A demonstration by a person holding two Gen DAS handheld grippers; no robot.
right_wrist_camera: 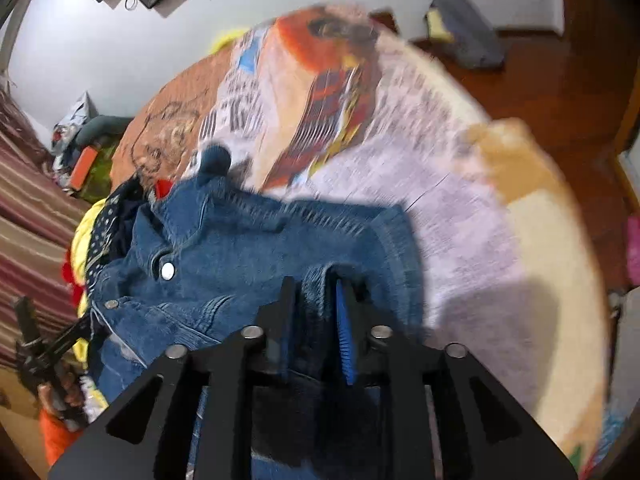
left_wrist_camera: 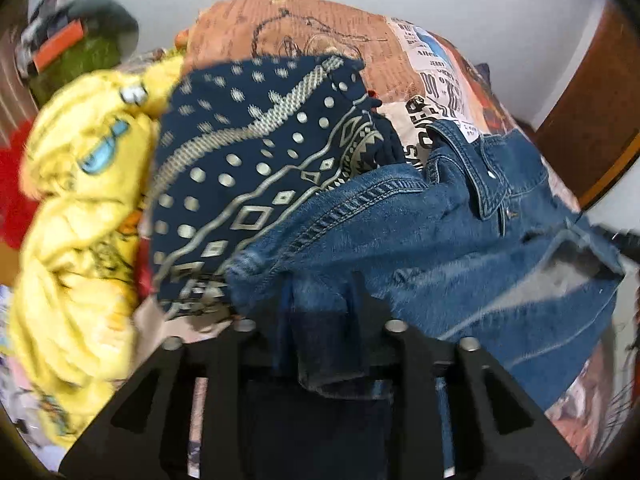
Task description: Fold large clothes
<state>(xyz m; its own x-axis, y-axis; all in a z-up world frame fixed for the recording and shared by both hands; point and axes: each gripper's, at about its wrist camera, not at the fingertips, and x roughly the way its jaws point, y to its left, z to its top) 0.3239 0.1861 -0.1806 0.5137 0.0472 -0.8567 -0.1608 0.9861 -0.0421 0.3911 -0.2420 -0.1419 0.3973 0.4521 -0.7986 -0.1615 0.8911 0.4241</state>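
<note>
Your left hand-held gripper (left_wrist_camera: 320,312) & right hand-held gripper (right_wrist_camera: 316,300) both have denim jacket (left_wrist_camera: 420,216) between part-open jaws; whether pads grip, can't tell. Jacket's on the bed (right_wrist_camera: 460,208) beside navy patterned garment (left_wrist_camera: 248,152). Spread it flat, w/ edges straight, before folding.

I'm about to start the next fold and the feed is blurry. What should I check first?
1. Denim jacket between the left gripper jaws: ok; firmness of grip: cannot tell.
2. Right gripper gripping denim: not ok; fabric sits between the jaws, but the blue pad face shows, so the hold looks loose.
3. Jacket lying flat: not ok; bunched, collar rumpled.
4. Jacket clear of other clothes: not ok; it overlaps the navy patterned garment.
5. Free bedspread beside the jacket: ok.
</note>
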